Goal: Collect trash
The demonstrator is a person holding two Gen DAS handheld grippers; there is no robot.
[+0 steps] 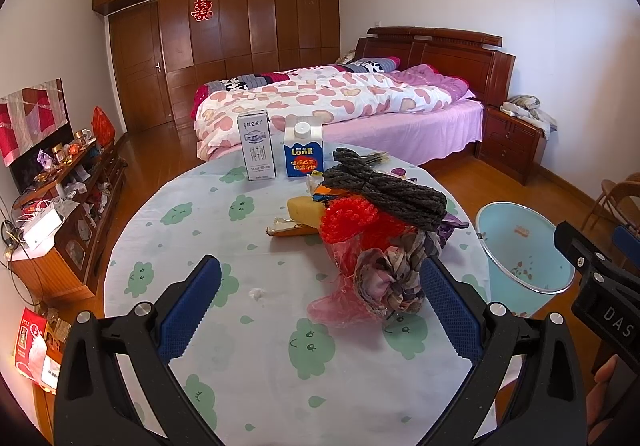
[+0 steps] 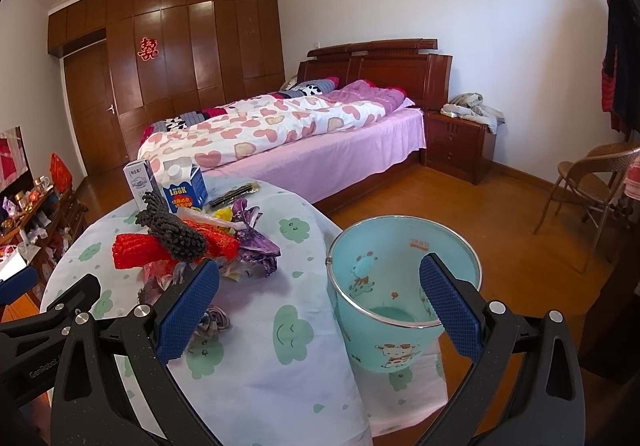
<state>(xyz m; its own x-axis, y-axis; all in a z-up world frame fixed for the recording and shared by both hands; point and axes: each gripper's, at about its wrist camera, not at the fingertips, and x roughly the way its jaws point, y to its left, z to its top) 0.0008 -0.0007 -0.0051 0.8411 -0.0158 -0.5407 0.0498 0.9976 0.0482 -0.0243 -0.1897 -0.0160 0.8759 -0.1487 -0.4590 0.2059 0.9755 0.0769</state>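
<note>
Just ahead of the left gripper (image 1: 320,310), jaws wide apart, lies the crumpled grey-pink cloth wad (image 1: 390,280) on the counter (image 1: 240,346), while the right gripper (image 2: 320,310), also spread, faces the pale-blue plastic bucket (image 2: 400,326).

Round table (image 1: 248,326) in foreground; bed (image 1: 360,106) behind it. Two cartons (image 1: 256,150) upright, side by side at table's far edge. Trash heap (image 1: 372,230) right of table centre; rope bundle (image 1: 384,190) on top. Bucket (image 2: 400,286) beside table's right edge, possibly touching cloth. Nightstand (image 2: 460,150) right of bed.
</note>
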